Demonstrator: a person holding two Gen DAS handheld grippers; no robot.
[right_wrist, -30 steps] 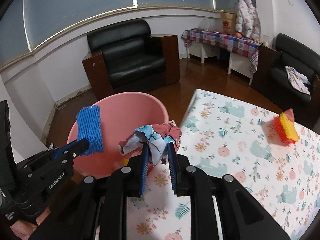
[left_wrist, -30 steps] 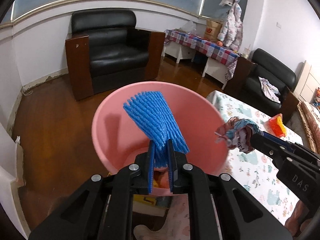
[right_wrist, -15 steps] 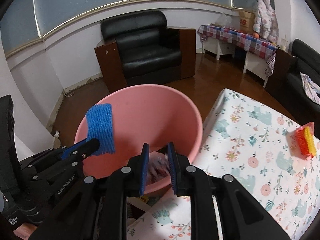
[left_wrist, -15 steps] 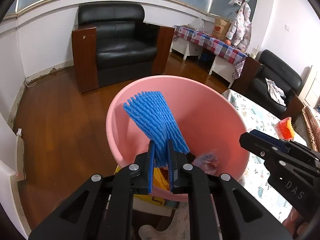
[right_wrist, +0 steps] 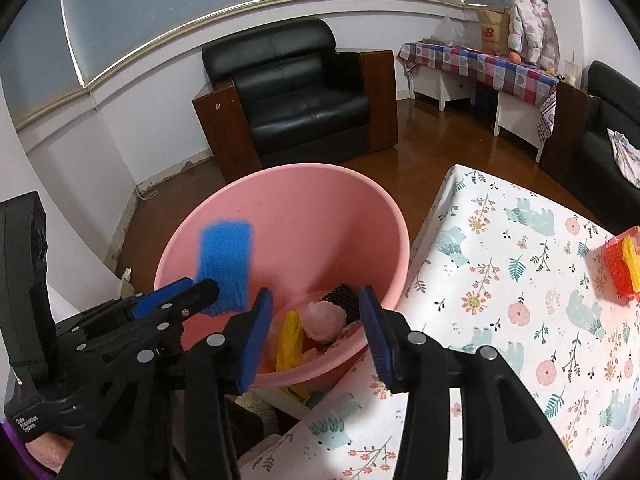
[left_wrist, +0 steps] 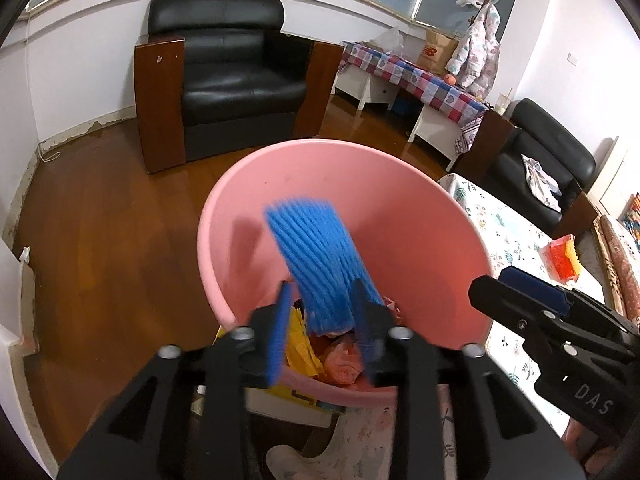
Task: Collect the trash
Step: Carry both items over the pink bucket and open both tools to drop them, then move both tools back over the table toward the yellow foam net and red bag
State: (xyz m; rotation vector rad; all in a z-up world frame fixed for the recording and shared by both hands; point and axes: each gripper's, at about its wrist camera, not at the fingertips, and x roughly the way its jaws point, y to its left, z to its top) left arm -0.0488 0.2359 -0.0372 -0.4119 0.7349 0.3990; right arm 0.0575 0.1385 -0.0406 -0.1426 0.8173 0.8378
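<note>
Both tools are over the pink tub (left_wrist: 420, 232) right now, and this looks like the drop-off step. The left gripper (left_wrist: 324, 332), low in the centre of its own view, has its fingers spread apart with the blue foam net (left_wrist: 316, 264) blurred between them (falling or just loosened, I cannot tell which, though the pads no longer seem to press it). In the right wrist view that same net (right_wrist: 226, 266) hangs at centre left, over the tub's near wall (right_wrist: 320, 224). The right gripper (right_wrist: 316, 332) is spread wide and carries nothing; below it, at the tub's bottom, lie a yellow wrapper (right_wrist: 290, 340), a pale pink lump (right_wrist: 324, 318) and something dark and ribbed (right_wrist: 344, 298). Still out on the flowered tablecloth (right_wrist: 500, 280), at the far right edge of the frame, sits a red and yellow net (right_wrist: 622, 266), well apart from the tub. My read: once the blue piece settles, the next move calls for the right tool to swing across to that red and yellow scrap, close on it gently since it looks soft, and carry it to the tub.
</note>
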